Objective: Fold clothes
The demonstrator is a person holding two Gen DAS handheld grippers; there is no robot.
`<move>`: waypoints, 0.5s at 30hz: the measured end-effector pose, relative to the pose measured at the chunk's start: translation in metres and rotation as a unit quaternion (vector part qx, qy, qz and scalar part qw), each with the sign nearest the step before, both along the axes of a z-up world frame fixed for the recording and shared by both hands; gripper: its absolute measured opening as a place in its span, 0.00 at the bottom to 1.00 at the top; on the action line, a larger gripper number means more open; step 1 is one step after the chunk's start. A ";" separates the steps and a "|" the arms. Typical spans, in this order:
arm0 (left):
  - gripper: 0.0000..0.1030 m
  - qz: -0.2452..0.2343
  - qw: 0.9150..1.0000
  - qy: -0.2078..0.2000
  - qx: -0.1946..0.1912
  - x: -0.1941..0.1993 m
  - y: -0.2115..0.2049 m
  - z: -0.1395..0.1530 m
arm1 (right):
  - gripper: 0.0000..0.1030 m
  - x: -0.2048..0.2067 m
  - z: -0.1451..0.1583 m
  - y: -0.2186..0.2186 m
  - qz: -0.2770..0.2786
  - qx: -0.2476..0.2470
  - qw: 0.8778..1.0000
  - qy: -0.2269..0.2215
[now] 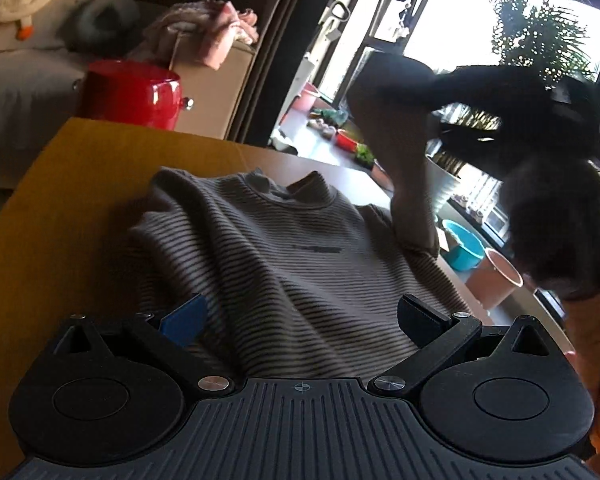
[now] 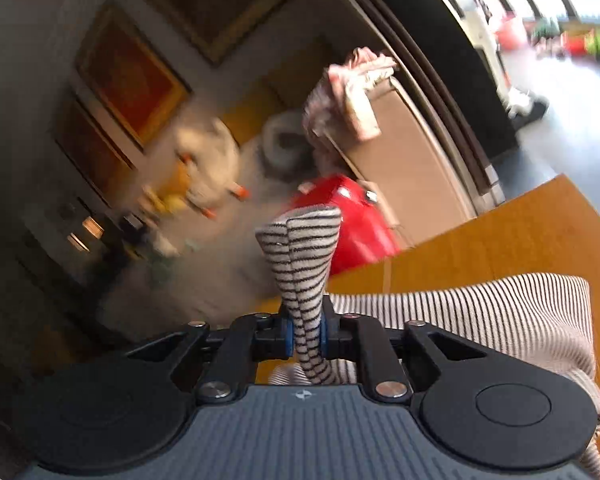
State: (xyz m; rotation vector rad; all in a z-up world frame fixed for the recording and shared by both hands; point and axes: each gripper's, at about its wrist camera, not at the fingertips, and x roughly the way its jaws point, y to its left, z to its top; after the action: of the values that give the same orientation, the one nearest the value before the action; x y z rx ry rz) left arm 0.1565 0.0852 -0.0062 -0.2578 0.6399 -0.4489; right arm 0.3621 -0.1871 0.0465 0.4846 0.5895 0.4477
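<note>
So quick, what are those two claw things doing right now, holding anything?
Left gripper: open, fingers spread over the striped knit sweater, gripping nothing.
Right gripper: closed, pinching a bunched fold of the same sweater.

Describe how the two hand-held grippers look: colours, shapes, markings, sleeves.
Both look alike. The left hand-held gripper has a grey ribbed body with a small crosshair mark, two round black discs, black linkage arms with silver screws, and black fingers with blue pads. The right hand-held gripper shows the same build. No cables visible; sleeves cannot be made out.
</note>
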 end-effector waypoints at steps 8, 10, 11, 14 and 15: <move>1.00 0.006 1.000 0.005 -0.010 0.003 0.018 -0.005 | 0.47 -0.034 0.011 0.031 0.046 -0.043 0.998 -0.011; 1.00 0.021 1.000 0.012 -0.007 0.008 0.023 -0.007 | 0.47 -0.060 0.016 0.028 0.072 -0.086 0.993 -0.026; 1.00 0.033 0.999 0.016 -0.004 0.012 0.026 -0.008 | 0.48 -0.076 0.016 0.028 0.091 -0.113 0.989 -0.032; 1.00 0.070 0.997 0.024 -0.005 0.020 0.038 -0.008 | 0.57 -0.123 0.002 0.042 0.187 -0.180 0.966 -0.018; 1.00 0.080 0.996 0.025 -0.007 0.023 0.042 -0.007 | 0.59 -0.138 -0.003 0.047 0.220 -0.201 0.955 -0.012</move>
State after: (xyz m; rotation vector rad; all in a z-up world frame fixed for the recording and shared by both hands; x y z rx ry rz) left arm 0.1792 0.1274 -0.0134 -0.3328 0.6592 -0.2943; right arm 0.2242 -0.1398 0.0434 -0.0490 0.7473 0.7341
